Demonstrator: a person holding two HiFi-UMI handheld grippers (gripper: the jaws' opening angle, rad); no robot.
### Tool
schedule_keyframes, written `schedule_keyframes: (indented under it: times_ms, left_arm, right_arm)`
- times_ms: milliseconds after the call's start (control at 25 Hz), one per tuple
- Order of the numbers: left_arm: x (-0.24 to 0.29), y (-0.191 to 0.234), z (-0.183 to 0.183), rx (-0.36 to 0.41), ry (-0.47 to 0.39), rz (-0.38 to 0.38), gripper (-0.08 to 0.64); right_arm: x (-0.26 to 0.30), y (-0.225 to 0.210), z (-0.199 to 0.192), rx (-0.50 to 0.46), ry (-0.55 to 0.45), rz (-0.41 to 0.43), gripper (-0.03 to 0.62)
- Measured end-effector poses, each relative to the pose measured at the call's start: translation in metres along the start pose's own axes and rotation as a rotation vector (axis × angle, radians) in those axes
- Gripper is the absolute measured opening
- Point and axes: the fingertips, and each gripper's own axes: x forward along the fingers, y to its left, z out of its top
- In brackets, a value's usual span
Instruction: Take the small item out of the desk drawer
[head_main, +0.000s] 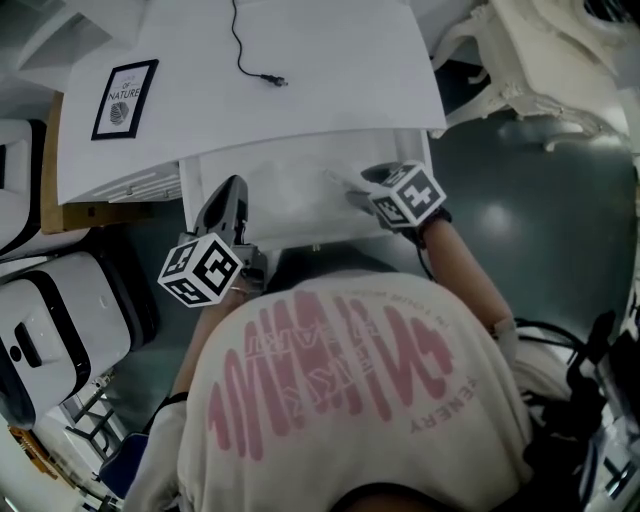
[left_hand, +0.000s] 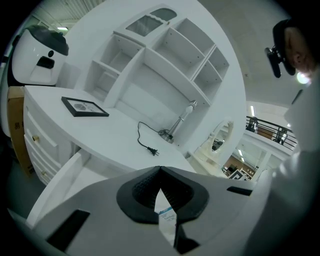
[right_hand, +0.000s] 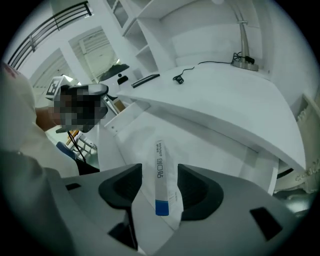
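The white desk's drawer (head_main: 290, 200) stands pulled out towards me. In the right gripper view a small flat white packet (right_hand: 161, 165) with black print and a blue end lies on the drawer floor (right_hand: 210, 145). My right gripper (right_hand: 159, 172) reaches into the drawer, open, with a jaw on either side of the packet and a gap at each pad. In the head view it (head_main: 350, 188) sits at the drawer's right side. My left gripper (head_main: 232, 192) hovers over the drawer's left edge, tips touching (left_hand: 159, 170). A white slip with blue print (left_hand: 167, 216) shows in the gap behind the tips.
On the desk top lie a framed picture (head_main: 125, 98) and a black cable with a plug (head_main: 272, 80). A lamp base (left_hand: 172, 135) and a shelf hutch (left_hand: 165, 55) stand at the back. A white appliance (head_main: 60, 310) and a cardboard box (head_main: 50, 160) are at the left.
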Motion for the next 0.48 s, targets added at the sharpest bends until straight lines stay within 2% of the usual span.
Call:
schedule_keyframes:
  times_ms: [200,480]
  left_arm:
    - [-0.006,0.01,-0.001,-0.01,-0.006,0.032,0.029]
    - [-0.017,0.016,-0.004,-0.014,-0.014,0.058,0.029]
  right_arm:
    - [0.014,-0.006,-0.013,-0.024,0.094,-0.027,0.227]
    - [0.025,-0.003,-0.028,-0.028,0.154,-0.005,0.19]
